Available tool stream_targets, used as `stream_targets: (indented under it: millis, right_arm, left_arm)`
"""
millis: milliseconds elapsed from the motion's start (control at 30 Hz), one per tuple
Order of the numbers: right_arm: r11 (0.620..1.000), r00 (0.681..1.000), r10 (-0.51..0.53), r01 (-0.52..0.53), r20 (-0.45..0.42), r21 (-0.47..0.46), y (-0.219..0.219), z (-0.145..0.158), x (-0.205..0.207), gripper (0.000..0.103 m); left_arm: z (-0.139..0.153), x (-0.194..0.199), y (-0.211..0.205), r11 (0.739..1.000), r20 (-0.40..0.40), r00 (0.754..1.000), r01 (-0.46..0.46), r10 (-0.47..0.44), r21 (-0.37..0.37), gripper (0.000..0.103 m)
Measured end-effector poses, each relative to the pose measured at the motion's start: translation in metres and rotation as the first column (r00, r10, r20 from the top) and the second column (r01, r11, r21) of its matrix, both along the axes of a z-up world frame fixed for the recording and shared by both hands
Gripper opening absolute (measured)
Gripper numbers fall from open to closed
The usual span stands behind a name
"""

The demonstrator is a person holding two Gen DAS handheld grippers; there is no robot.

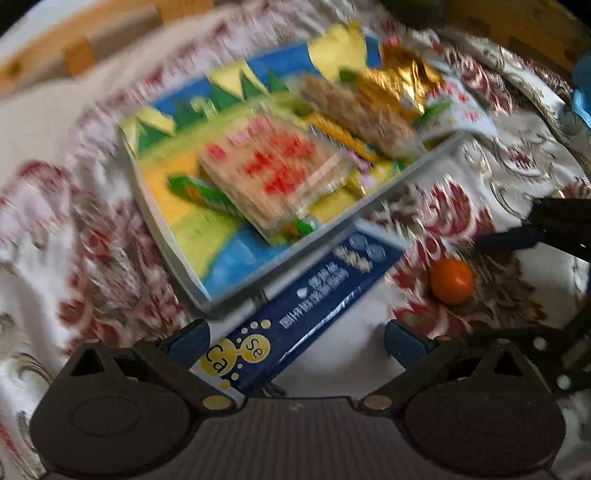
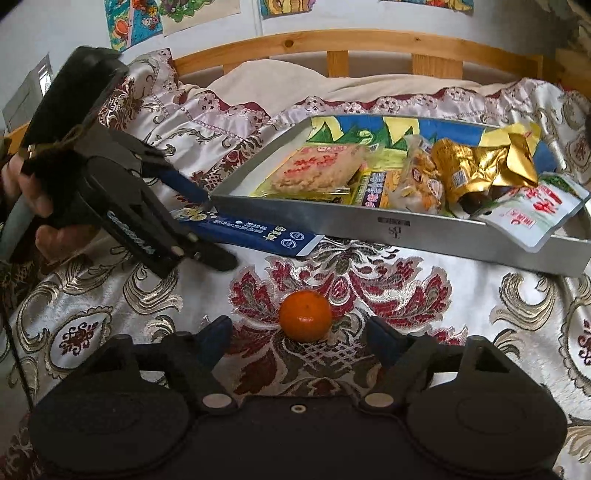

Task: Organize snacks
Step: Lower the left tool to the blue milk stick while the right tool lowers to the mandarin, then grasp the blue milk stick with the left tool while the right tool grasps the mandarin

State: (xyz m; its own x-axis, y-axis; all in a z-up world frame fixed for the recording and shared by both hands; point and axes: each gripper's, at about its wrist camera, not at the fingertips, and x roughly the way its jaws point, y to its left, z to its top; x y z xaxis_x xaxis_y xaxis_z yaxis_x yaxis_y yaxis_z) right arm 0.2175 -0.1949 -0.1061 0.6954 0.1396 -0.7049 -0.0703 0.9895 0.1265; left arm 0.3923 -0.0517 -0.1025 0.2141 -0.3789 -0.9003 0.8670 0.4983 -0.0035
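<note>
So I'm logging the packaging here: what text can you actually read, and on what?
"Ca" and "Se": yellow bubbles on the blue packet.
Chinese print on the blue packet: too blurred.
Red characters on the cracker pack and white pouch: unreadable.
Small stamp on the tray wall: too small.

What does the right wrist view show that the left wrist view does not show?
Only the right wrist view shows the drawings on the wall, the hand holding the left gripper, and sharp detail. Only the left wrist view shows the "Ca Se" end of the blue packet, lying between the open left fingers. Both show the snack tray, the orange, the gold wrapper and the patterned cloth.
</note>
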Motion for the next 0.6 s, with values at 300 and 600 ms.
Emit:
stream_targets:
  millis: [300, 600]
  right_arm:
    - [1.0, 1.0, -0.001, 0.001, 0.006, 0.016, -0.001, 0.001, -0.002, 0.068]
    - [1.0, 1.0, -0.02, 0.02, -0.015, 0.006, -0.003, 0.003, -0.001, 0.068]
  left_arm:
    - [-0.003, -0.007, -0.001, 0.998, -0.04, 0.998, -0.056, 0.056, 0.004, 0.099]
    - [0.002, -0.02, -0.007, 0.999, -0.066, 0.997, -0.049, 0.05, 0.023, 0.101]
